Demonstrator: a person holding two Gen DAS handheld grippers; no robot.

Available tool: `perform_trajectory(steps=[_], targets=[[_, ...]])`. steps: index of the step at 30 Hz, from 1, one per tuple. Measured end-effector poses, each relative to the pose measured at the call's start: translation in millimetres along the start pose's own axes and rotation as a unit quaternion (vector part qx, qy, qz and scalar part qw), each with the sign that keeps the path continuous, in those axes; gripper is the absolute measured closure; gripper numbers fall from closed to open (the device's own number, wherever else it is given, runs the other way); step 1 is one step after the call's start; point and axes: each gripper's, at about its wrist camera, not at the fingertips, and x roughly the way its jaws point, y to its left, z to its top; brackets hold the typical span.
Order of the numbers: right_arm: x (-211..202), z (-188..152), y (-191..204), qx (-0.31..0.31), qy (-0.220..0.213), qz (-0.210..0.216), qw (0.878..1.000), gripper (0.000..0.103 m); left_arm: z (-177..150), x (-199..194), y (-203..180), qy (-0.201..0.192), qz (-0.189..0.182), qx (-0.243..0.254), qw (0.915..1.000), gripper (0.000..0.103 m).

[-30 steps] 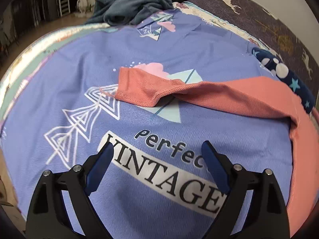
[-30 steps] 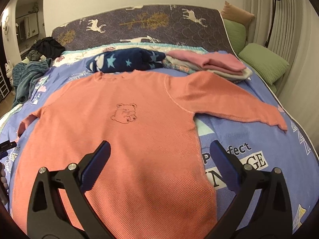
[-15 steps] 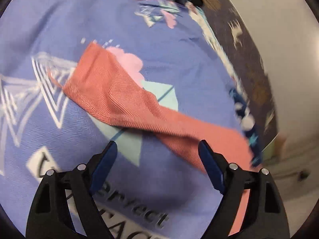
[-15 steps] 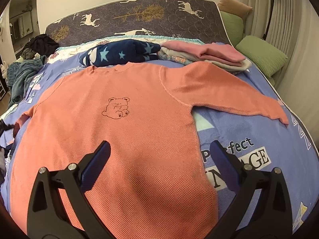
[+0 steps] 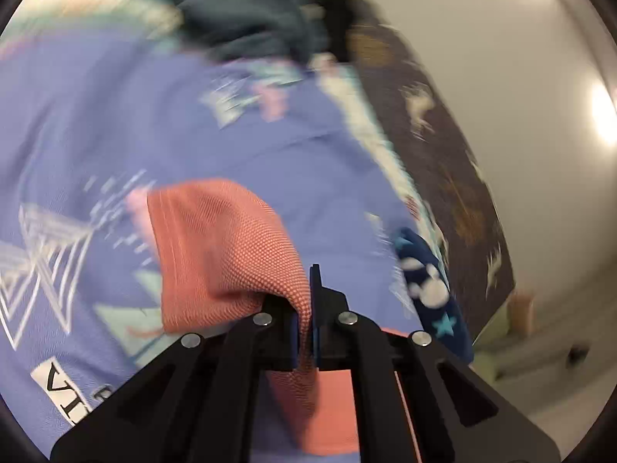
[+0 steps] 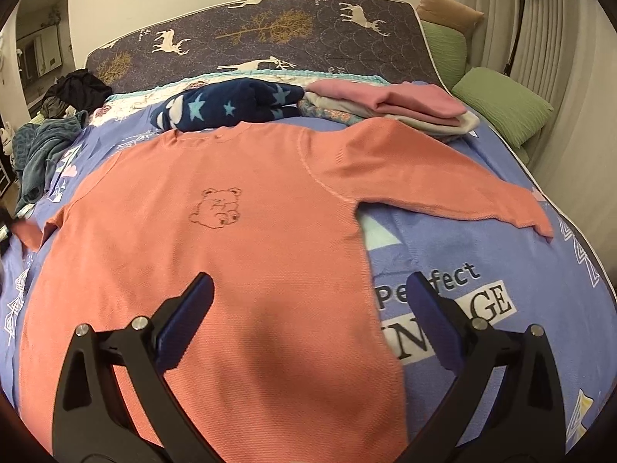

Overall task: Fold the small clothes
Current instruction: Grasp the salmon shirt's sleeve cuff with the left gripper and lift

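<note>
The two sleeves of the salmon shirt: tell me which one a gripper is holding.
The shirt's left-hand sleeve, pinched near its cuff between the left gripper's fingers. The other sleeve lies flat, spread on the bedspread, untouched by the open right gripper.

**What the two wrist views leave unclear**

Left wrist view: motion blur smears the bedsheet print [image 5: 239, 104] and the dark clothes pile [image 5: 250, 23]. The coral sleeve [image 5: 231, 247] disappears between the left gripper [image 5: 304, 308] pads. Right wrist view: the coral shirt [image 6: 216, 254] hem is hidden behind the right gripper [image 6: 308, 293] and cut off at the frame's bottom edge.
</note>
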Motion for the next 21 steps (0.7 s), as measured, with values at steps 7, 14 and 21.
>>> perform_trajectory(steps=[7,14,21], targets=[[1.4,-0.8,-19.9,0.04,0.004,0.007,0.999,0.002,-98.4,-15.1,-215.8,0.037,-0.114,0.285,0.951,0.099],[-1.7,-4.2,-41.5,0.056,0.011,0.003,0.998,0.002,-277.9,13.6,-296.7,0.121,-0.093,0.521,0.8396,0.056],[7.3,11.0,-55.1,0.061,0.033,0.063,0.996,0.002,-272.3,-12.2,-246.6,0.082,-0.018,0.542,0.8361,0.038]])
